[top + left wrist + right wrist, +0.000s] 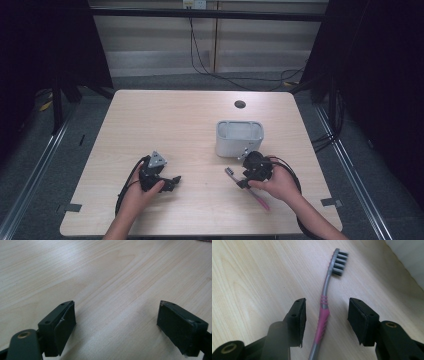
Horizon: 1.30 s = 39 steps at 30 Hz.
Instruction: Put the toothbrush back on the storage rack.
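A pink and grey toothbrush (250,187) lies flat on the wooden table (165,120), bristle head toward the far left. In the right gripper view the toothbrush (324,307) runs up between the two jaws, which stand apart on either side of its pink grip without touching it. My right gripper (243,183) is open, low over the handle. My right gripper (327,315) straddles the brush. My left gripper (176,182) rests at the front left of the table, held in a hand. In its own view my left gripper (116,317) is open over bare wood.
A light grey rectangular holder (239,137) stands upright just beyond the right gripper, and its pale wall (409,257) shows at the top right of the right gripper view. A round cable hole (240,104) sits near the table's far edge. Cables hang behind the table.
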{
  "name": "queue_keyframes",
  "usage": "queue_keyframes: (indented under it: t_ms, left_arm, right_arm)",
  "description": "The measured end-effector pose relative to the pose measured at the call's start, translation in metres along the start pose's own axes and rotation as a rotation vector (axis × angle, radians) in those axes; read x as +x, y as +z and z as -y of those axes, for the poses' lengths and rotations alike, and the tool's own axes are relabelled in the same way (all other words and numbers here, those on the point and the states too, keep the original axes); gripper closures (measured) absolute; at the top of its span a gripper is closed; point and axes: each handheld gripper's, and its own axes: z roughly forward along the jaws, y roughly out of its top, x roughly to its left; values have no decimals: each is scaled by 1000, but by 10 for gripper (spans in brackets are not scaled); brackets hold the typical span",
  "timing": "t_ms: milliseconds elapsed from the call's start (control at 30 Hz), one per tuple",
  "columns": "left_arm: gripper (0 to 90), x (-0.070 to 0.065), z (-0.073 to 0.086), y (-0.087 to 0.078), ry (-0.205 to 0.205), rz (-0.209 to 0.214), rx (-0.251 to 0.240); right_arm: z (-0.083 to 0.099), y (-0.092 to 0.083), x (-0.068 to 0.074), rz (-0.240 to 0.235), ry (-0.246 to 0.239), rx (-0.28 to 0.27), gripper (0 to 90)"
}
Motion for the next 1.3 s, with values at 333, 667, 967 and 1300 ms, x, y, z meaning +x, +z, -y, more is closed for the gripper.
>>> queue_keyframes:
  t_ms: [333, 667, 967, 1300]
  left_arm:
    - [150, -1, 0, 0, -5, 0, -2]
    - [150, 0, 0, 0, -4, 2, 0]
    - [150, -1, 0, 0, -5, 0, -2]
    - [149, 0, 0, 0, -4, 2, 0]
  right_arm:
    - [-8, 8, 6, 3, -26, -5, 552]
    - [-8, 13, 5, 35, -39, -18, 638]
    - [-8, 18, 9, 60, -57, 5, 733]
    - [-8, 18, 11, 49, -39, -13, 836]
